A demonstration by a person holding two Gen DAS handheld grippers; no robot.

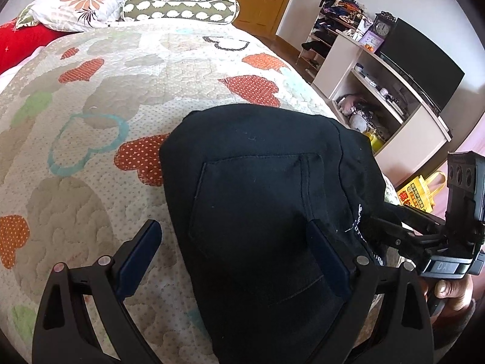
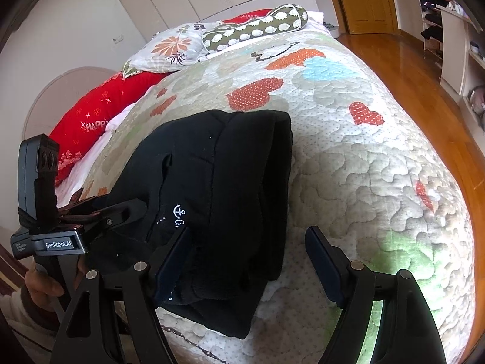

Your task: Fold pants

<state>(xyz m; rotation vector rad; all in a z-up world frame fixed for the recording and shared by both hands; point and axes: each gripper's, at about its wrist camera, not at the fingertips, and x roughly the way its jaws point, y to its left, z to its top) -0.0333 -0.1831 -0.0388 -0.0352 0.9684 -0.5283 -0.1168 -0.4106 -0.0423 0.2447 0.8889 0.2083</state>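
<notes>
From the left wrist, the black pants (image 1: pixel 257 200) are lying folded into a compact bundle on the quilted bed (image 1: pixel 91 157), and the left gripper (image 1: pixel 233 261) is hovering with fingers spread wide around their near edge, gripping nothing.

From the right wrist, the right gripper (image 2: pixel 248 261) is likewise standing wide; the folding is probably nearly finished.

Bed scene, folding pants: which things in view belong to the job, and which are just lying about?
Part of the job:
- black pants, folded into a bundle on the quilt
- left gripper, fingers spread
- right gripper, fingers spread

Just lying about:
- floral pillow
- bolster pillow
- red cushion
- TV
- clock
- yellow bag
</notes>
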